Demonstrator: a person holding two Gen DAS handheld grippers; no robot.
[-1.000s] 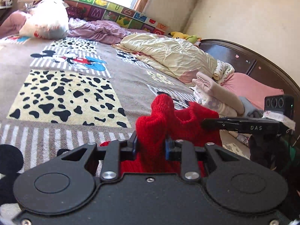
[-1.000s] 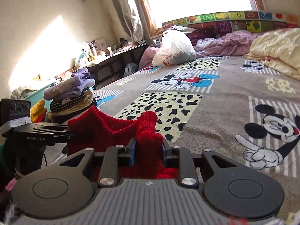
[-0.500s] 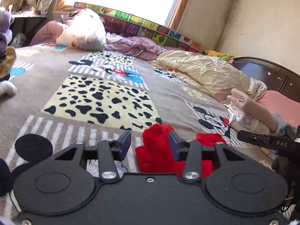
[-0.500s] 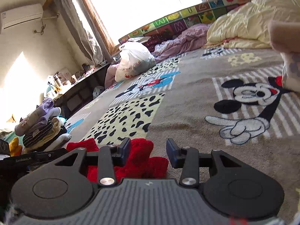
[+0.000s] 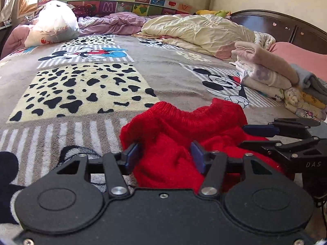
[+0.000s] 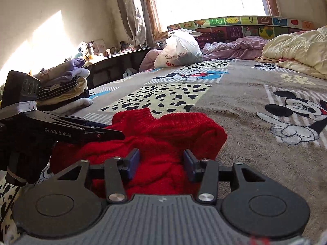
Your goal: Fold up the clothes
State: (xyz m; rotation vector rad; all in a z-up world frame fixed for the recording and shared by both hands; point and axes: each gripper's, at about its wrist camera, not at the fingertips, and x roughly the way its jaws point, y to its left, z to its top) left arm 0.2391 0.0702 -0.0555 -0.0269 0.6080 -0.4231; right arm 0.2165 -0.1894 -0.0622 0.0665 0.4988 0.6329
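A red knitted sweater [image 5: 184, 126] lies bunched on the patterned bed blanket, and it also shows in the right wrist view [image 6: 167, 130]. My left gripper [image 5: 164, 155] is open, its blue pads on either side of a fold of the sweater without pinching it. My right gripper [image 6: 160, 162] is open too, straddling the sweater's near edge. Each gripper shows in the other's view: the right one [image 5: 286, 138] at the right, the left one [image 6: 61, 130] at the left.
A stack of folded clothes [image 5: 271, 77] lies on the bed's right side, another stack [image 6: 63, 85] on the left. A cream duvet [image 5: 200, 30], purple bedding [image 5: 110, 22] and a white plastic bag [image 5: 53, 24] lie at the far end. A dark headboard [image 5: 286, 28] stands on the right.
Both grippers held the sweater up shut a second ago. They have opened and let it down onto the blanket, and their jaws now stand wider around it.
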